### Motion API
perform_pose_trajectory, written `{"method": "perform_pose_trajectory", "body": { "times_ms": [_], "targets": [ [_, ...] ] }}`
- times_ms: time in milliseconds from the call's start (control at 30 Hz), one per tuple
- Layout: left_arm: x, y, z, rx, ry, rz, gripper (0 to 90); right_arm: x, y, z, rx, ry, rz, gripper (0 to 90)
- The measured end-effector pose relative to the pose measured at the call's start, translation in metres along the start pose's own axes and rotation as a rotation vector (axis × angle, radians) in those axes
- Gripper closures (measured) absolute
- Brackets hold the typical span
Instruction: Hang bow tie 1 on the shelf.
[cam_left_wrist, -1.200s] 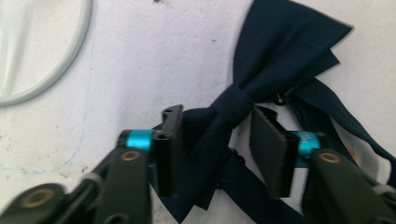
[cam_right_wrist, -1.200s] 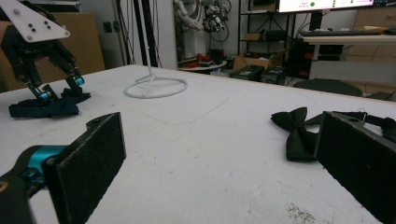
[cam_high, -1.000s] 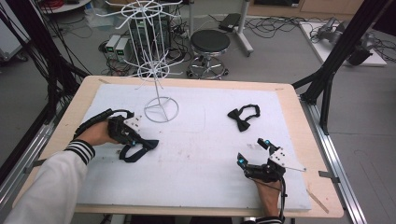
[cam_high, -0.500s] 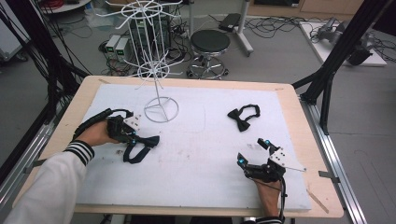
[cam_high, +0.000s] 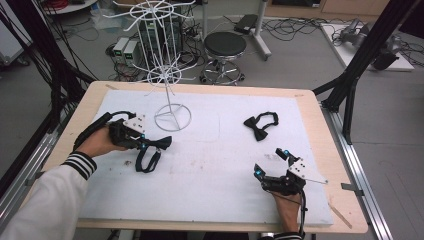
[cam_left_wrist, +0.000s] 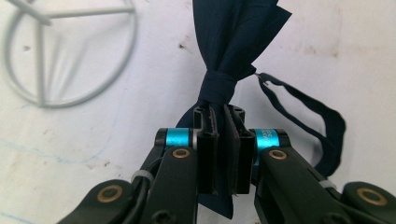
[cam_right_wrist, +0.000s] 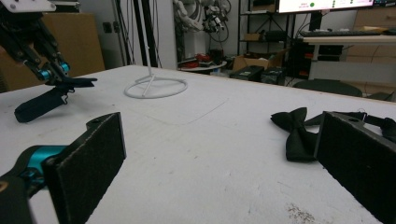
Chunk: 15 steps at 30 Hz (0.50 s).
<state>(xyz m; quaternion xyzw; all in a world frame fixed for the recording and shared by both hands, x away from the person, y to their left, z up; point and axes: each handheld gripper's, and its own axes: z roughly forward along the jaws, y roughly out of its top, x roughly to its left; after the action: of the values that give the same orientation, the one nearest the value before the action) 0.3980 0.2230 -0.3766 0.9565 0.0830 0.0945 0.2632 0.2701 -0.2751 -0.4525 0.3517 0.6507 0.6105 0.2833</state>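
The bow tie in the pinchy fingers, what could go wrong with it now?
1. The left gripper pinches only one wing of the dark bow tie, beside the knot. The cloth might slip out when lifted.
2. Its strap hangs in a loose loop and could snag on the white wire rack close by.
3. The right gripper sits open, far from the other bow tie, so it cannot help quickly.

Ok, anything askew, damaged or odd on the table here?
Nothing stands out. The left gripper is shut on one wing of a dark bow tie, its strap trailing. The second bow tie lies flat, and the white wire rack stands upright.
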Motion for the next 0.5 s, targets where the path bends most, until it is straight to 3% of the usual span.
{"method": "perform_pose_trajectory", "body": {
  "times_ms": [67, 167, 233, 500],
  "targets": [
    [-0.001, -0.004, -0.005, -0.05, 0.013, -0.048, 83.9, 0.0, 0.0, 0.0, 0.002, 0.0, 0.004, 1.2],
    [-0.002, -0.006, -0.007, -0.083, 0.016, -0.078, 83.8, 0.0, 0.0, 0.0, 0.002, 0.0, 0.003, 1.2],
    [-0.003, -0.007, -0.01, -0.094, 0.021, -0.08, 83.6, 0.0, 0.0, 0.0, -0.001, 0.0, 0.001, 1.2],
    [-0.007, -0.005, -0.03, -0.226, 0.062, -0.094, 83.6, 0.0, 0.0, 0.0, -0.001, -0.001, 0.003, 1.2]
  ]
}}
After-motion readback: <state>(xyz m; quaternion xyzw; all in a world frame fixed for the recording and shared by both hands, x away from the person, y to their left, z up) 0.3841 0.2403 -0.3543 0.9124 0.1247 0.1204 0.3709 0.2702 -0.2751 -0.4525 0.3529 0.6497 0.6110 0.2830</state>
